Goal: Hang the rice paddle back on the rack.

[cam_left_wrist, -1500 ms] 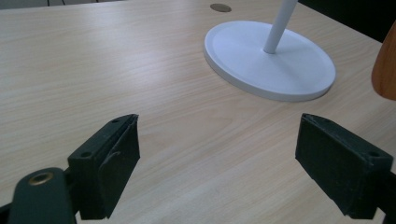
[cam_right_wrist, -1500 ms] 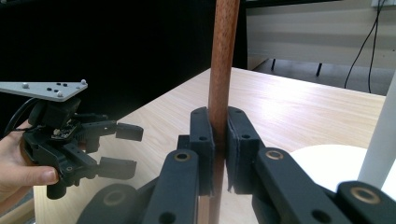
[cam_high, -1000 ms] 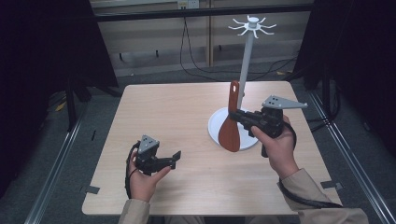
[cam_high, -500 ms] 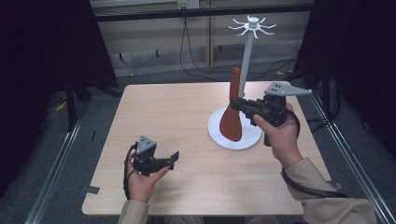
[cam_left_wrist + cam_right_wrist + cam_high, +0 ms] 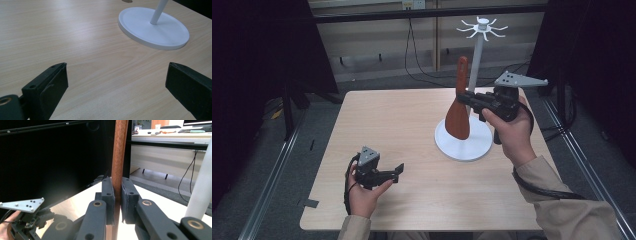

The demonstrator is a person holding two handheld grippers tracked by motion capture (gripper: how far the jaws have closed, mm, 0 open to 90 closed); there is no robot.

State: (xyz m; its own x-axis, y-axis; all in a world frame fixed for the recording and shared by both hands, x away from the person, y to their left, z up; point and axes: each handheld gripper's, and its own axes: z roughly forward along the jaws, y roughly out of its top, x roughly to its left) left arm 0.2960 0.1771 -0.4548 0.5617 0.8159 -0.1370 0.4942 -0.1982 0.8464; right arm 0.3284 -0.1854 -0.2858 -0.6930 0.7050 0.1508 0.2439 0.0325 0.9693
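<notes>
One smooth reddish-brown wooden spatula point(image 5: 458, 107) stands nearly upright right of centre in the high view, its rounded handle end up and its flat blade down over the round white base of the single hook stand point(image 5: 463, 145). The right gripper point(image 5: 468, 98) pinches its handle between black matte jaws. At lower left, the left gripper point(image 5: 399, 170) rests with jaws wide and empty above the pale wood-grain table point(image 5: 387, 120).
</notes>
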